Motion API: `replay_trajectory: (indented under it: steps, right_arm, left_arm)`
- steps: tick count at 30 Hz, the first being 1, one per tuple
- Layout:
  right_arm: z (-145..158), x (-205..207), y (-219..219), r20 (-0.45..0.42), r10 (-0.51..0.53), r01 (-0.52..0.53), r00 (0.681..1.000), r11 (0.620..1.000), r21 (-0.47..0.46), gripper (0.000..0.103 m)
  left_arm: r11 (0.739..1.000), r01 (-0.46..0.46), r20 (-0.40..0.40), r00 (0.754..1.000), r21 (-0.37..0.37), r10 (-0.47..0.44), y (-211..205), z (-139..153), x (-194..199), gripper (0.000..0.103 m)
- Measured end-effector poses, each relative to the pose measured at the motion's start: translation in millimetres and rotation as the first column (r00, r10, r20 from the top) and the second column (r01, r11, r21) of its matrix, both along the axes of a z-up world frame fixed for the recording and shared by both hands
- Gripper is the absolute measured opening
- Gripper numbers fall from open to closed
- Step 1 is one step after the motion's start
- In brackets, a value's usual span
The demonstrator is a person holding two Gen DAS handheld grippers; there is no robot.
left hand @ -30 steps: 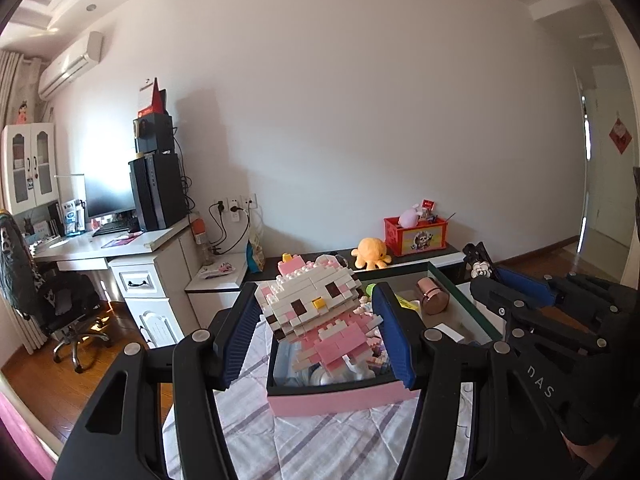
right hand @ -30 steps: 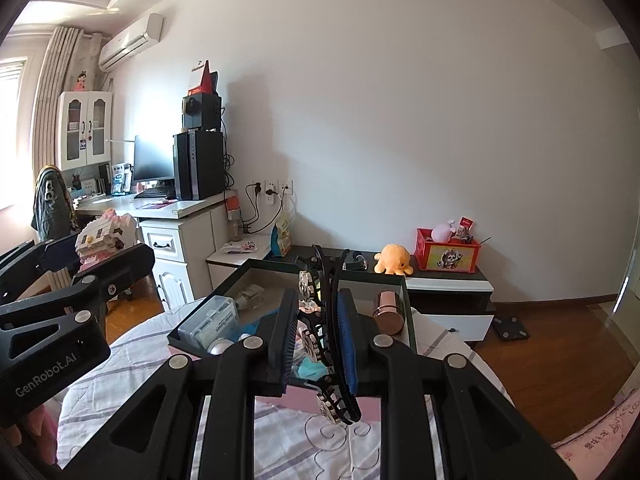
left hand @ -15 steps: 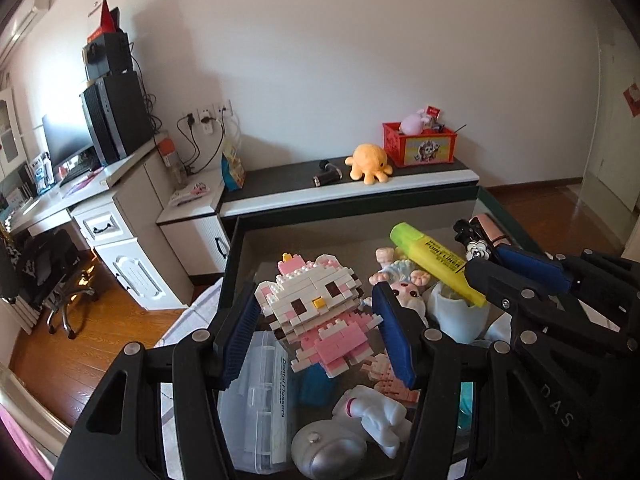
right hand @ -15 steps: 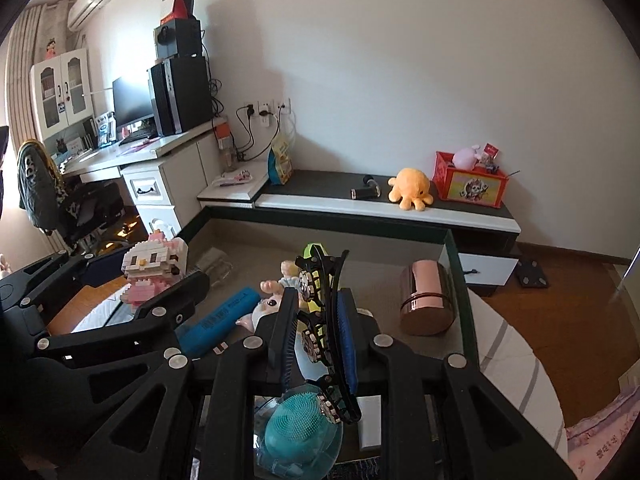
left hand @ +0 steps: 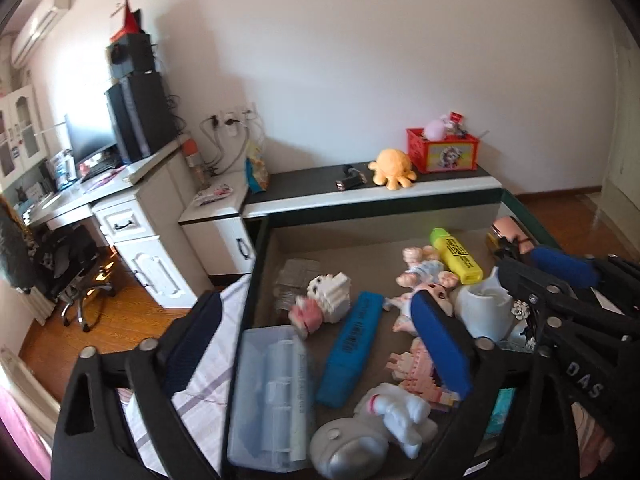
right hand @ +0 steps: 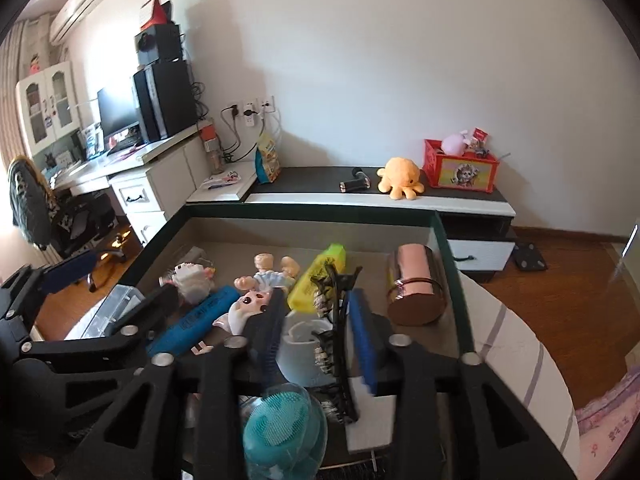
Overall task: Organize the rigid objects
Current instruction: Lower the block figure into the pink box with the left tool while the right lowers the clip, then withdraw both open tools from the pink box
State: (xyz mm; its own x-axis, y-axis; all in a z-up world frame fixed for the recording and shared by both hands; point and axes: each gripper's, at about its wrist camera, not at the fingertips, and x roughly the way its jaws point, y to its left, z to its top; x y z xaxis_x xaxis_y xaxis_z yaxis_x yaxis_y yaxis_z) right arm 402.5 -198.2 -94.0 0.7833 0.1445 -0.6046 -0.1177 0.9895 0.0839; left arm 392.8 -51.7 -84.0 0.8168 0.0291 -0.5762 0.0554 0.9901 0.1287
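block cat (left hand: pixel 320 304) in box (left hand: pixel 256 264), l gripper (left hand: pixel 320 344) wide

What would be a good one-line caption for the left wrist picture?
Open left gripper above a box of toys, the brick cat lying beside a blue case.
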Motion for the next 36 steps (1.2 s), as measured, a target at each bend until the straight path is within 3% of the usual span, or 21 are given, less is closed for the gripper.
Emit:
replay_trajectory:
  steps: [1, 3, 6, 8, 14, 22, 27, 36]
  right_arm:
    - [2.4, -2.5, -1.4, 0.008, -0.015, 0.015, 1.000, 1.000, -0.002, 0.065]
    - [7.4, -8.6, -5.5, 0.027, -0.022, 0.022, 0.999, 1.000, 0.001, 0.080]
    - [17.0, -24.5, -9.9, 0.063, -0.014, 0.013, 0.998, 1.000, 0.025, 0.088]
    - [22.1, -35.4, -9.5, 0.082, -0.022, 0.021, 0.996, 1.000, 0.012, 0.103]
    - [46.5, -91.7, -9.3, 0.152, -0.051, 0.052, 0.987, 0.999, -0.006, 0.103]
    - [87.1, -212.0, 5.3, 0.342, -0.103, 0.121, 0.934, 0.992, -0.030, 0.103]
    - [104.6, -276.4, 18.1, 0.409, -0.100, 0.118, 0.907, 0.993, -0.021, 0.103]
    - [118.8, -342.7, 28.4, 0.472, -0.097, 0.119, 0.876, 0.993, -0.017, 0.103]
  left_arm:
    - [1.000, -0.001, 0.010, 1.000, -0.011, 0.002, 3.5, 3.0, -4.0, 0.101]
    - [0.999, 0.009, 0.032, 0.999, -0.044, -0.008, 12.5, 10.8, -13.4, 0.102]
    - [0.998, 0.011, 0.076, 0.997, -0.067, -0.006, 21.9, 22.5, -37.3, 0.103]
    - [0.997, 0.011, 0.108, 0.994, -0.077, -0.002, 27.9, 32.6, -55.7, 0.103]
    - [0.996, -0.022, 0.242, 0.969, -0.092, 0.043, 40.6, 62.6, -125.4, 0.103]
    - [0.991, -0.012, 0.371, 0.927, -0.136, 0.062, 56.0, 95.2, -229.5, 0.103]
    - [0.989, 0.010, 0.404, 0.913, -0.151, 0.052, 61.6, 105.2, -283.3, 0.103]
    - [0.991, 0.011, 0.473, 0.879, -0.137, 0.056, 63.7, 124.6, -349.0, 0.103]
